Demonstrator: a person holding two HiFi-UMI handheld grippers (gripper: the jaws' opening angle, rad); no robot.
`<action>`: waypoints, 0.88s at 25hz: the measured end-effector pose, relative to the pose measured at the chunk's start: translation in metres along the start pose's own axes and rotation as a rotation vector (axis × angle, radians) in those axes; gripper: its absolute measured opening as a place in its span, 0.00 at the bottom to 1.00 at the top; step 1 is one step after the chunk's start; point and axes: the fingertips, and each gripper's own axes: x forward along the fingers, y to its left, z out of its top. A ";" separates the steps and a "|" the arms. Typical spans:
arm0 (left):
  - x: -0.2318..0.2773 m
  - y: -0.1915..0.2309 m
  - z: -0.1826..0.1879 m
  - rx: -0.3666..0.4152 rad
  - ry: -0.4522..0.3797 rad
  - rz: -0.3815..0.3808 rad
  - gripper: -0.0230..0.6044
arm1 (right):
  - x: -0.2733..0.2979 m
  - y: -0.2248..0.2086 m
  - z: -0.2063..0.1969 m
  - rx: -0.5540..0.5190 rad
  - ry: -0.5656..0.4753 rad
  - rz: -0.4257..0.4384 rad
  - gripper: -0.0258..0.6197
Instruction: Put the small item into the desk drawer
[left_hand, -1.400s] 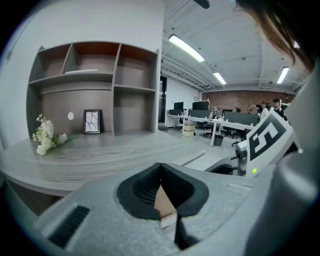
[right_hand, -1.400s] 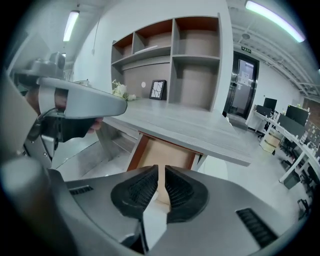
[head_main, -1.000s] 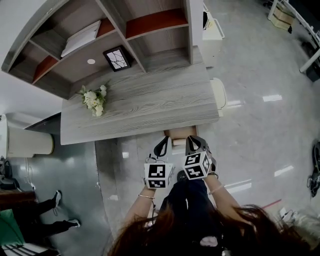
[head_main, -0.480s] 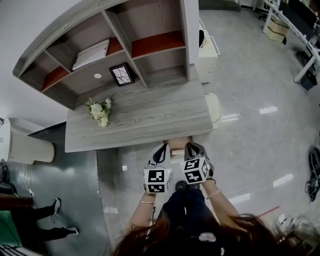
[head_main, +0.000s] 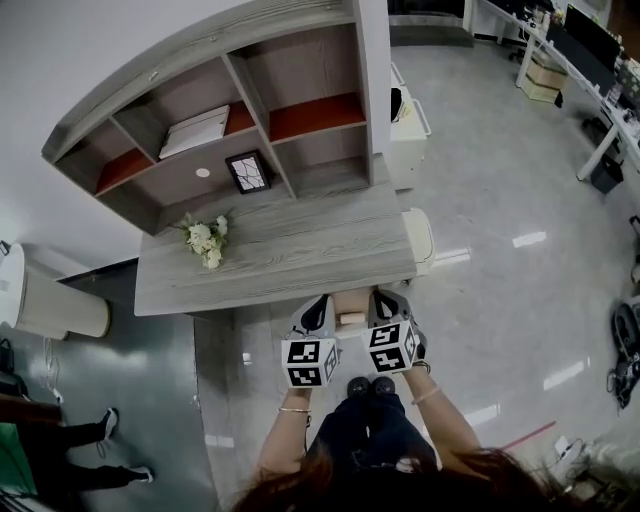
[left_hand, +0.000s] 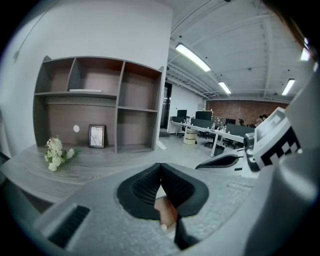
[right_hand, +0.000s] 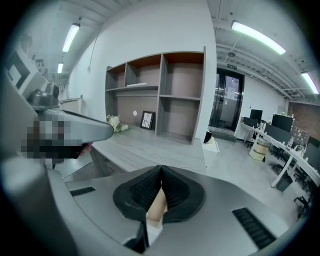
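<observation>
left gripper (head_main: 318, 306): jaws pinched together, nothing in them
right gripper (head_main: 388, 301): same deal, closed and empty
small item (head_main: 350, 318): pale little roll, looks to be lying in the open drawer (head_main: 352, 297) at the desk (head_main: 270, 265) edge
key relation: drawer sits below and between both tips; item lies crosswise; neither hand clearly nearer
hard to see: grippers hide the drawer's sides; item too tiny to identify
</observation>
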 end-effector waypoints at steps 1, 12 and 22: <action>-0.001 0.000 0.004 -0.002 -0.006 0.000 0.06 | -0.003 -0.001 0.005 -0.006 -0.011 -0.004 0.04; -0.022 -0.009 0.040 -0.008 -0.046 -0.025 0.06 | -0.042 0.001 0.052 -0.035 -0.114 -0.021 0.04; -0.045 -0.023 0.078 0.003 -0.102 -0.059 0.06 | -0.079 -0.004 0.088 -0.061 -0.190 -0.045 0.04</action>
